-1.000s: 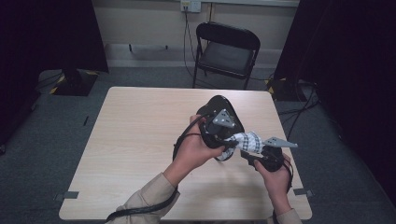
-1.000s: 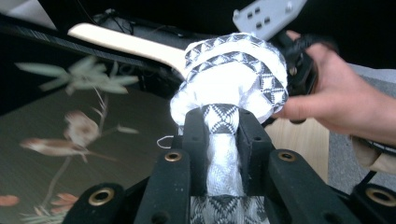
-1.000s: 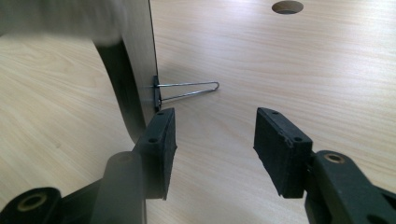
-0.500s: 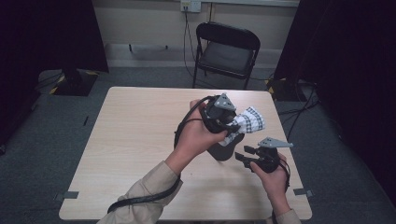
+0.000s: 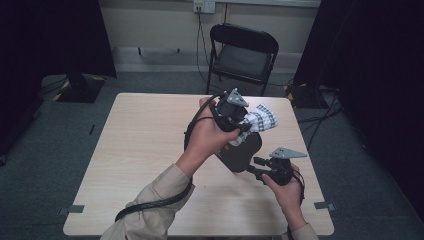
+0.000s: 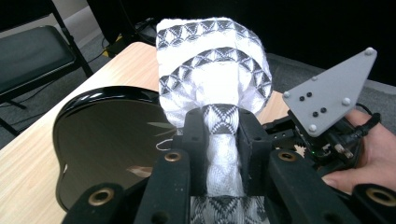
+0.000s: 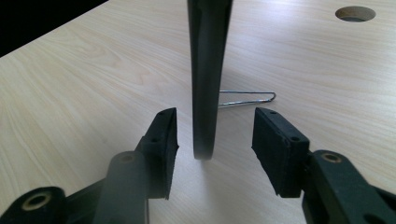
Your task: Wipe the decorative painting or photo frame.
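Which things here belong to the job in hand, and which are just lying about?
In the job:
- patterned cloth, pinched in the left claw
- black glossy plate, standing on edge between the right claw's open jaws, its pads clear of it
- thin wire stand behind the plate

Lying about:
- folding chair
- table, as work surface

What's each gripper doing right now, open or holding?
Left gripper: shut on the patterned cloth.
Right gripper: open, just been closing; black plate edge between the pads, untouched.
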`<control>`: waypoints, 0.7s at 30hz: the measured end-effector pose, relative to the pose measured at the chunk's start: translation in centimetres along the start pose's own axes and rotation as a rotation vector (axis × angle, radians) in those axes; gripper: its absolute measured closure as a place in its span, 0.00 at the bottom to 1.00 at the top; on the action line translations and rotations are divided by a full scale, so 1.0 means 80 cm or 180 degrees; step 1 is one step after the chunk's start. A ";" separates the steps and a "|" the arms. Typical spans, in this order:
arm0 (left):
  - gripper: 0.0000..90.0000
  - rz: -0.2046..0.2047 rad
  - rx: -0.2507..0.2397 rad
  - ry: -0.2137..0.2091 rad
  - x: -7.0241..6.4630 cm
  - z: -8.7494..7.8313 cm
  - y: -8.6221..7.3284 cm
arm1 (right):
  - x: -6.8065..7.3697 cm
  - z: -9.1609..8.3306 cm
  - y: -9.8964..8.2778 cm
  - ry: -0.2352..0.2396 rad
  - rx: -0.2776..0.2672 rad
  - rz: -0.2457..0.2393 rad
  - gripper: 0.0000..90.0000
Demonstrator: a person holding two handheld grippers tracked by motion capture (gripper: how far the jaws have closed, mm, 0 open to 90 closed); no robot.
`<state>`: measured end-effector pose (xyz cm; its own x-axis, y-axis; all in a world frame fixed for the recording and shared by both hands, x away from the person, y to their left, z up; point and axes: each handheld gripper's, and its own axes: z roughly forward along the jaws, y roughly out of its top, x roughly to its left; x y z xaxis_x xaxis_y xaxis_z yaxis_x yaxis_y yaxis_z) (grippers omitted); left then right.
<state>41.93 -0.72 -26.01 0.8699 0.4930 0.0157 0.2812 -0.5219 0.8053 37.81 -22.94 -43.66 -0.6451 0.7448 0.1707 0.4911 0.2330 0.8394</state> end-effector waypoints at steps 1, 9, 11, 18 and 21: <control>0.85 -0.0012 -0.0001 0.0003 0.001 0.000 0.000 | 0.000 0.001 0.000 0.0011 -0.0001 -0.0010 0.60; 0.85 -0.0038 0.0002 0.0035 0.007 -0.002 0.000 | 0.003 0.005 0.003 0.0054 -0.0045 -0.0018 0.72; 0.85 -0.0048 0.0006 0.0047 0.009 -0.002 0.000 | 0.003 0.008 0.002 0.0050 -0.0030 -0.0021 0.74; 0.85 -0.0074 0.0027 0.0113 0.016 -0.007 0.002 | 0.004 0.015 0.002 0.0076 0.0035 -0.0044 0.86; 0.85 -0.0086 0.0022 0.0137 0.020 -0.009 0.002 | 0.003 0.014 0.002 0.0076 0.0030 -0.0030 0.88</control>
<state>43.12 0.48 -25.44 0.8437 0.5364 0.0196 0.3073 -0.5126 0.8017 38.41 -22.01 -44.09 -0.6634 0.7275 0.1752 0.4904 0.2458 0.8361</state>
